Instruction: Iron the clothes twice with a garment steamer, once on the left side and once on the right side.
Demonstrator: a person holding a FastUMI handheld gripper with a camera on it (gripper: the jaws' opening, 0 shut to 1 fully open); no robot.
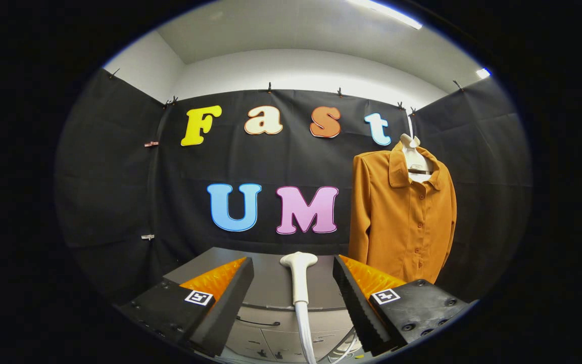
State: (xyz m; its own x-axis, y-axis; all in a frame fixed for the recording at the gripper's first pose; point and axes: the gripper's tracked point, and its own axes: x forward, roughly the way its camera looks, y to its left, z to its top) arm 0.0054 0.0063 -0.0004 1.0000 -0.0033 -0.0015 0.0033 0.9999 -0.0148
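A dark cabinet (271, 283) fills the lower centre of the frame, its flat top running back toward the booth wall; drawer fronts with a thin handle show below its edge.

To the right of centre hangs the shirt (402, 222), an orange button-front on a pale hanger (415, 156), collar open, one sleeve down its left edge. It hangs well beyond the fingers, up and right of them, and its hem drops behind the right finger, so the lowest part is cut off.

The gripper (293, 303) sits at the bottom centre with its jaws wide apart and nothing between the pads.

The steamer (298, 280) stands in the gap between the fingers, just ahead of them, closer to neither by much. It is a white wand, its long axis upright: a rounded head at the top, a slim handle below, and a white hose (305, 333) running down out of the bottom of the frame. It seems to rest at the cabinet's front, though what supports it is hidden below, and the fisheye makes its depth hard to judge.

The coming move turns on that upright axis: as I judge it, the open fingers need only go straight ahead and close on the handle from either side. Neither pass on the shirt looks begun.
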